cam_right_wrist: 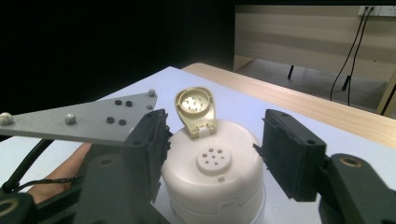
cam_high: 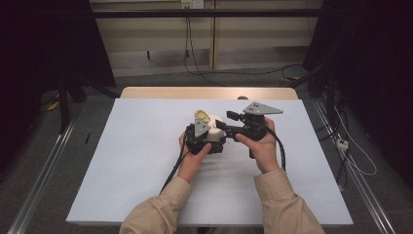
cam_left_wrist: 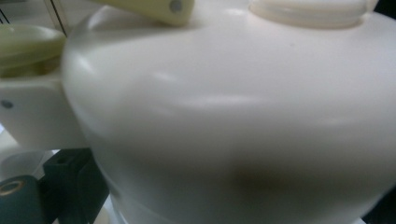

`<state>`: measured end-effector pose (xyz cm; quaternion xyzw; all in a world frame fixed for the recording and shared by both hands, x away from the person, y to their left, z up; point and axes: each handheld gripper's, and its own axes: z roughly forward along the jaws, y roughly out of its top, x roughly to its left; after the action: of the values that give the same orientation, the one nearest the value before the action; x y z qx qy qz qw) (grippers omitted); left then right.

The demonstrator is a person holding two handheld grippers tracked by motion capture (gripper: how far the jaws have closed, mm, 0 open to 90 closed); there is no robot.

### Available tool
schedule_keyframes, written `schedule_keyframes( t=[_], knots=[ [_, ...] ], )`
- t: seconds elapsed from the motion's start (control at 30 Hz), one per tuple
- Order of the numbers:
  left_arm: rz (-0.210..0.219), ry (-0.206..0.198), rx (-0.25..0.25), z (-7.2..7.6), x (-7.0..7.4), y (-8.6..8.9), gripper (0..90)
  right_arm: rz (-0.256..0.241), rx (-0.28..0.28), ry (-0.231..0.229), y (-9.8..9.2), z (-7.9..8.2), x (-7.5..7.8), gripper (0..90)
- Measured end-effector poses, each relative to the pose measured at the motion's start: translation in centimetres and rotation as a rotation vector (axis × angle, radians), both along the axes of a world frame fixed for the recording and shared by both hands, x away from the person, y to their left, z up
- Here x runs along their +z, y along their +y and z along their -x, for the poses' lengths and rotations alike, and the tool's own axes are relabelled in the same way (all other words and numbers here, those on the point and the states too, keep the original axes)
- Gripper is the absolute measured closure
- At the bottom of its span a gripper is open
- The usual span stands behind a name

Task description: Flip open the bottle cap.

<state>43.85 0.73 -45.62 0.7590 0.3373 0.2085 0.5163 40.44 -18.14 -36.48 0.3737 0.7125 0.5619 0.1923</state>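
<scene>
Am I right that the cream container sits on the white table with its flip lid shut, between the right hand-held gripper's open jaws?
Not quite: the flip lid is open, standing up from the cream container, as the right gripper view shows. The rest holds: white table, right hand-held gripper open around it.

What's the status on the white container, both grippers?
Left gripper pressed against the white container, jaw state unclear. Right gripper open, jaws straddling its top. Flip lid stands open. White table around it unobstructed.
</scene>
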Motion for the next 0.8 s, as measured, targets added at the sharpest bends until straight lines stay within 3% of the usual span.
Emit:
schedule_keyframes(
  t=[0.33,0.37,0.47,0.8],
  knots=[
    [-0.010,0.013,0.001,0.2,-0.1,0.1,4.2,0.010,-0.026,-0.002,-1.1,1.1,-0.3,28.6],
    [-0.016,0.013,0.003,0.3,-0.1,0.1,4.2,0.010,-0.028,0.005,-1.3,1.2,-0.4,27.7],
    [-0.093,0.018,-0.005,0.5,-0.2,0.2,3.4,0.001,-0.032,0.015,-1.7,1.5,-0.6,25.9],
    [-0.108,0.032,-0.035,1.6,-0.1,1.6,5.1,-0.008,-0.017,0.014,-2.0,2.0,-1.0,21.6]
  ],
)
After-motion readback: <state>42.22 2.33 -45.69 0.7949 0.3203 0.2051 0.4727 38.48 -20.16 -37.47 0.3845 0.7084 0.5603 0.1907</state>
